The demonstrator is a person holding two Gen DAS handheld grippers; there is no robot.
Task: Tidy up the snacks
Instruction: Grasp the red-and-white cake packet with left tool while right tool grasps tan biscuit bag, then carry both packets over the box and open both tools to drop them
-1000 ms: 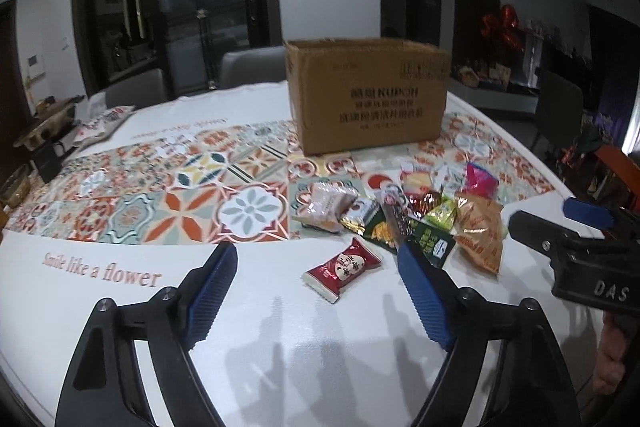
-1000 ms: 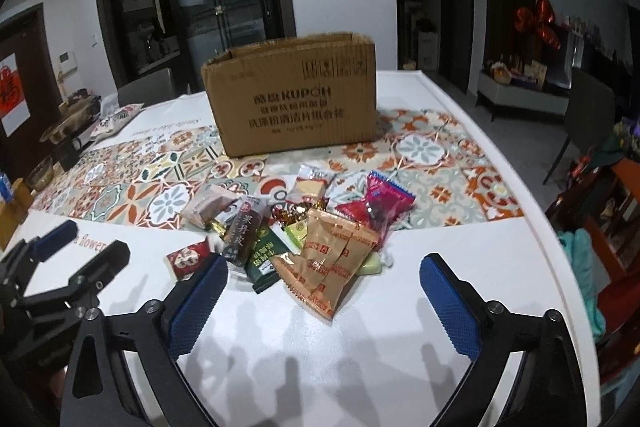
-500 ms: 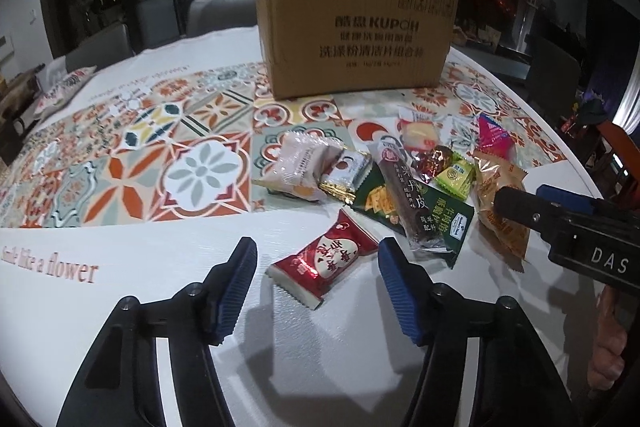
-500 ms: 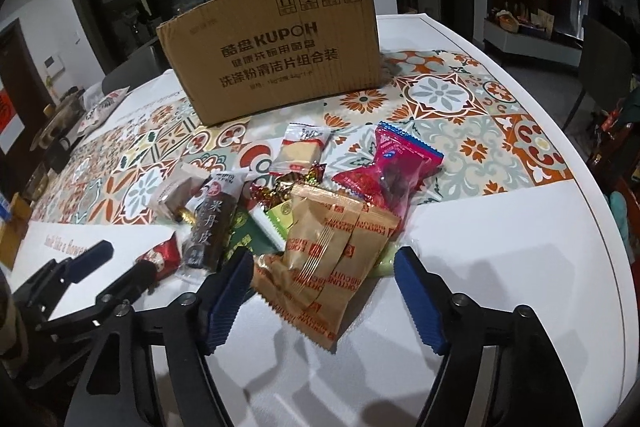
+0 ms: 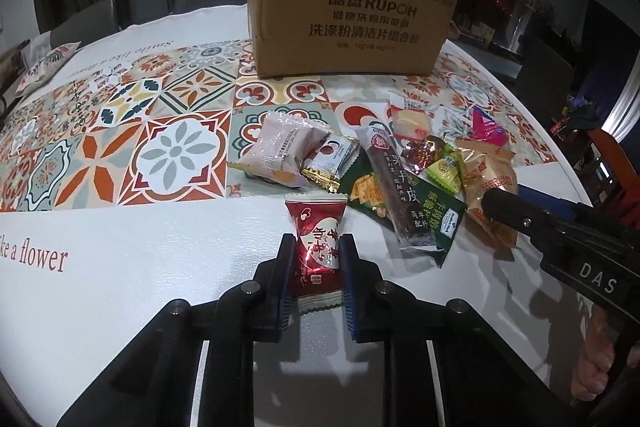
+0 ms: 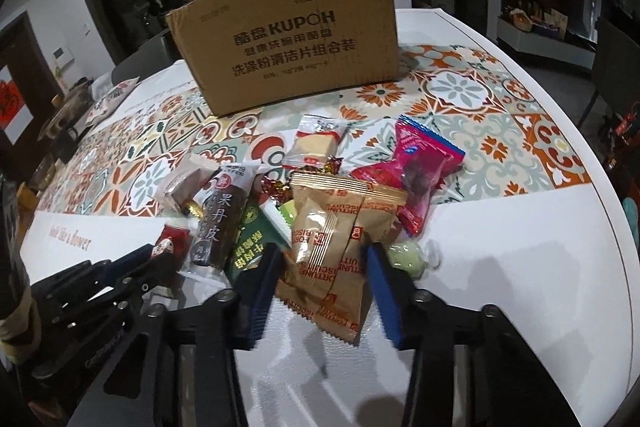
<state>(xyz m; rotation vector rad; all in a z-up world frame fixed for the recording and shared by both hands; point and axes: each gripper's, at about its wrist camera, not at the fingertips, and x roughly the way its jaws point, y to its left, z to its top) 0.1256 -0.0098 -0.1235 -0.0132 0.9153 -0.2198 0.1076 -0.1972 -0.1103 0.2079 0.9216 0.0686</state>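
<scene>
1. The left gripper [image 5: 315,251] is clamping a red foil candy packet [image 5: 317,242] between its blue pads, the packet standing just off the white tabletop [image 5: 160,267] at 6 o'clock in the left wrist view.

2. The right gripper [image 6: 323,259] is closing on a tan fortune-biscuit packet [image 6: 334,243]; the blue pads are sitting narrow against both edges of the packet, which is lying at 6 o'clock of the snack pile.

3. The remaining snacks are lying in a loose heap at the edge of the patterned tile runner [image 5: 176,151]: a pale pink pastry wrapper [image 5: 280,153] at 9 o'clock of the heap, a dark fruit-leather bar [image 5: 394,185] across a green cracker packet [image 5: 430,221], a bright pink bag [image 6: 420,167] at 3 o'clock, and a cream-coloured cake packet [image 6: 316,143] at 12 o'clock.

4. A brown cardboard box [image 6: 288,43] printed KUPOH is standing upright on the runner at 12 o'clock, behind the heap and apart from it.

5. A small green wrapped sweet [image 6: 408,257] is resting just beside the right gripper's outer pad, on the white surface.
</scene>
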